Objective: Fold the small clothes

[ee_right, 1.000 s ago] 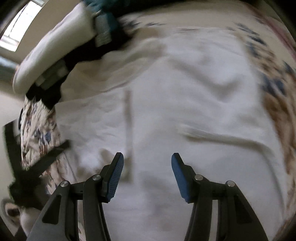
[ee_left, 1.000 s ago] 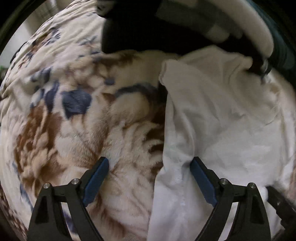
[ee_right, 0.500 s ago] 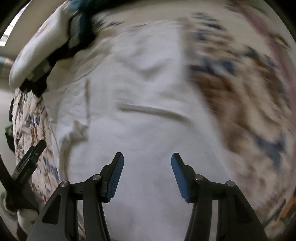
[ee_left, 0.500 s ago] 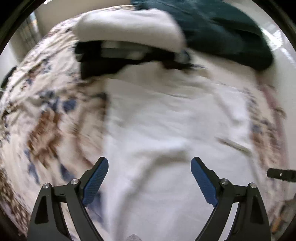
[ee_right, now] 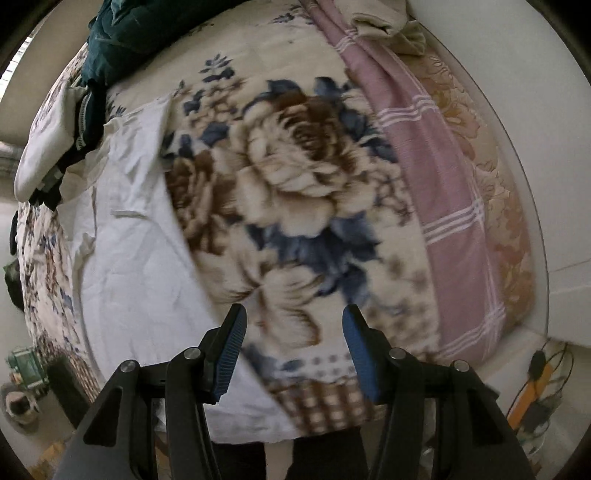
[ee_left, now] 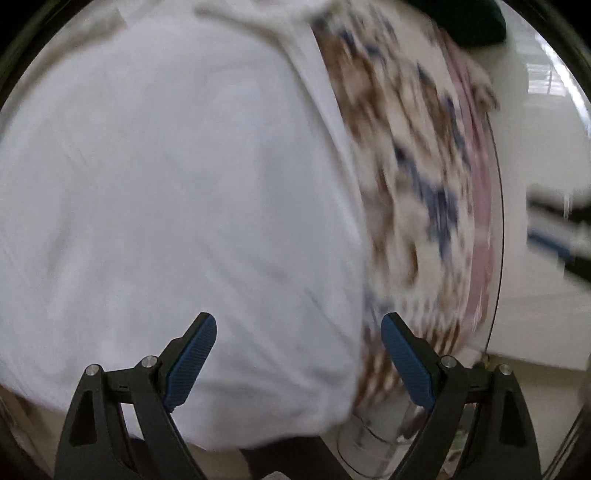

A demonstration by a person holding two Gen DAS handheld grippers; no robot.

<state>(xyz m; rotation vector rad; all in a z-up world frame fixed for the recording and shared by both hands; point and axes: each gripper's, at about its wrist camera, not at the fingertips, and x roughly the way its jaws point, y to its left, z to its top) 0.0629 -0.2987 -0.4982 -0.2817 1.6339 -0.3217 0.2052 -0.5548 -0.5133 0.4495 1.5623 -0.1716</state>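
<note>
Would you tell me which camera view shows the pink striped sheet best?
The right wrist view: the pink striped sheet runs sharp and nearly whole along the bed's right side. The left wrist view shows only a blurred pink strip.

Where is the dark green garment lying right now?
In the right wrist view the dark green garment lies bunched at the far upper-left of the bed, on the floral blanket, just beyond the spread white garment.

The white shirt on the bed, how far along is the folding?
Done: the white shirt lies spread fairly flat on the floral blanket; no fold shows yet. In hand: nothing. The left tool and right tool are both open and empty above the bed. Left: gripping the shirt and making the folds.
</note>
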